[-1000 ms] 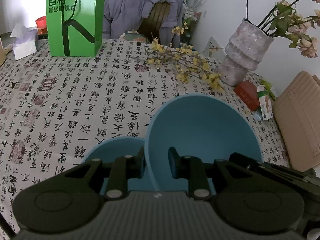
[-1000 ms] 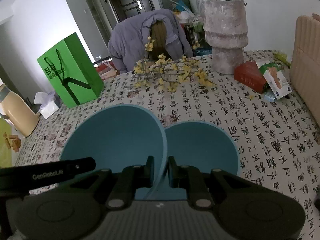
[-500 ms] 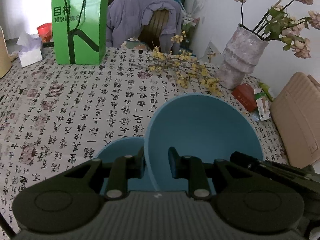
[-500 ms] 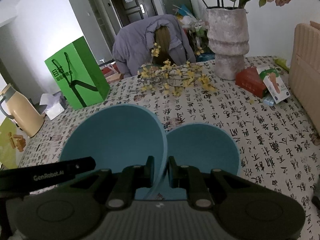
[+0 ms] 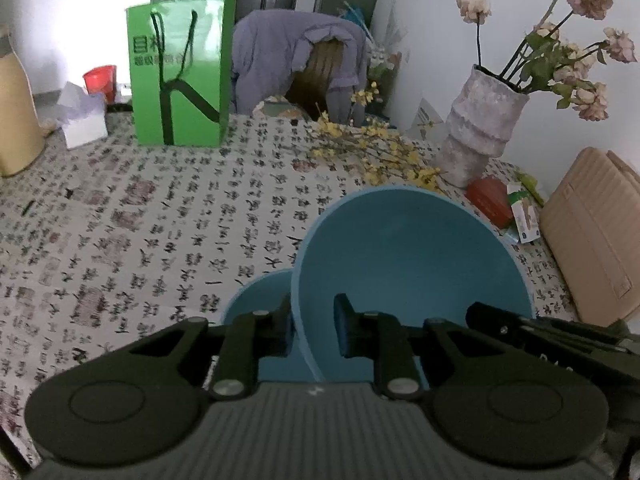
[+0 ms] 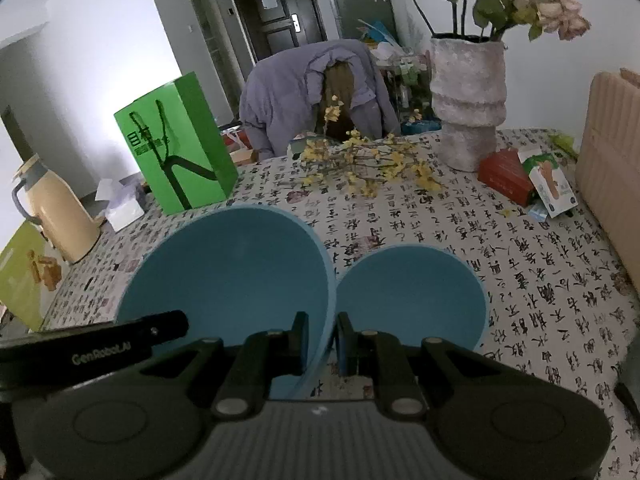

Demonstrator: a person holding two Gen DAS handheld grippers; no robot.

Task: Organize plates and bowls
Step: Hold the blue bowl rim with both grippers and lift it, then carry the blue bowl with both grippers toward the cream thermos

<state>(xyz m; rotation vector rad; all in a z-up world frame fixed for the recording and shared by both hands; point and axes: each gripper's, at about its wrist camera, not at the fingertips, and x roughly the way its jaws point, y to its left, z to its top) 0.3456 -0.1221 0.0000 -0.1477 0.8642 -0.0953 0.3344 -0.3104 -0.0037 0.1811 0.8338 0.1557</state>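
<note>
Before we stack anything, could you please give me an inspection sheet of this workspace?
Surface: table under a cloth printed with black characters.
Job's things: large blue bowl tilted and held up; small blue bowl beside it, apparently resting on the cloth.
Clutter: green bag, vase, yellow sprigs, red box, jug.
Grippers: left gripper and right gripper each shut on the large blue bowl's rim, on opposite sides.
Cables: nothing seen.
Surroundings: chair draped with a purple jacket, dark door.

Smaller bowl (image 5: 260,292) half behind larger bowl (image 5: 408,256)
</note>
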